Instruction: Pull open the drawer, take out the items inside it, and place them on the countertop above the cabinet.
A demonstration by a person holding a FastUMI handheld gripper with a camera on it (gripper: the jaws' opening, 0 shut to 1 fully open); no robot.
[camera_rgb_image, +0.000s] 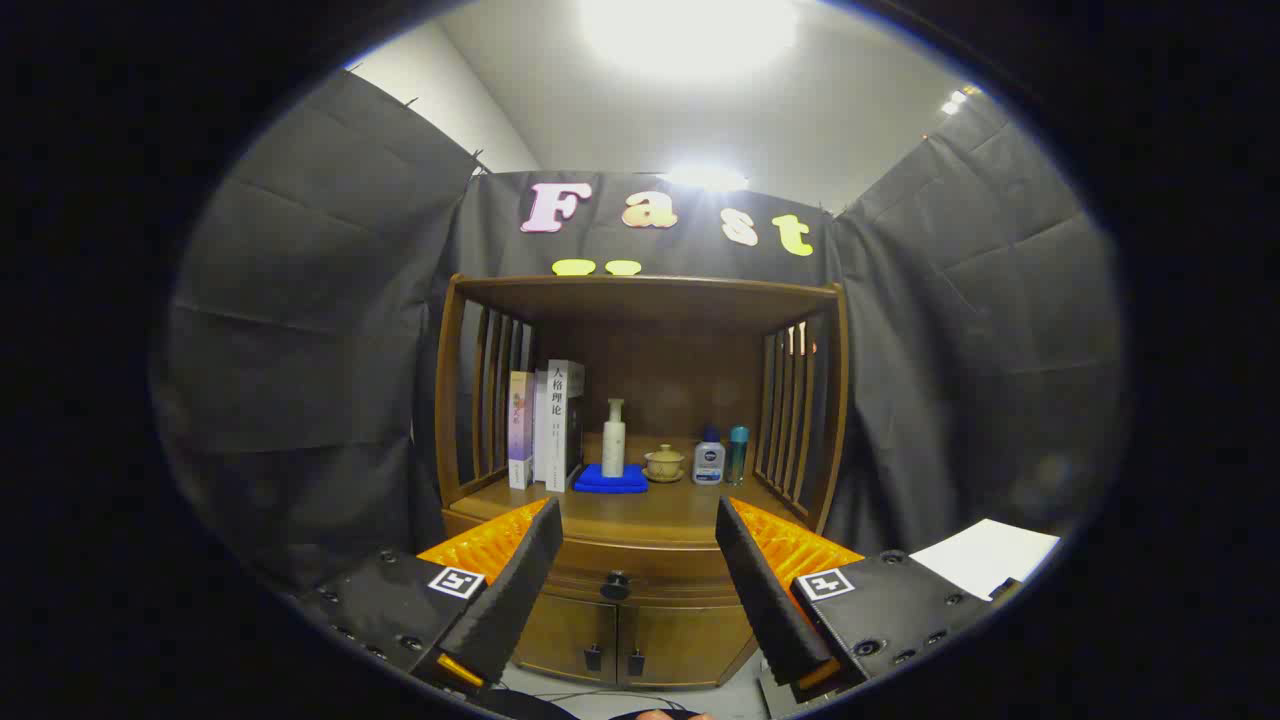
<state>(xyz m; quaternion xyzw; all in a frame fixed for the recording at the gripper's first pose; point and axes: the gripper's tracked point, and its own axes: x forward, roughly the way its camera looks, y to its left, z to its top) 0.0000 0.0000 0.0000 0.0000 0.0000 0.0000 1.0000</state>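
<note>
We're at the start: approach, drawer [640, 565] shut, nothing taken out yet. Gripper [632, 520] faces the cabinet [640, 620] square on, fingers [515, 590] spread wide with nothing between them, well short of the wood.

The drawer front sits just ahead, seen through the gap between the fingers, and its dark knob [615, 585] is close to centred in that gap, a bit low. Below it are two doors with small pulls [592, 657]. What's in the drawer we cannot tell, it's closed.

Above the drawer is the desk [640, 510], beyond the fingertips. Bare wood at the front. At the back: books [548, 425], a pale bottle [613, 438] standing on a blue cloth [610, 478], a small lidded cup [663, 463], a white bottle [708, 460] and a teal can [737, 455].

Next move, as we judge it: go forward and slightly down until the knob lies between the fingers, close on it, then pull straight back. The knob is small and round, so a slip looks likely if the grip is off centre. The desk front has room for drop-offs.
</note>
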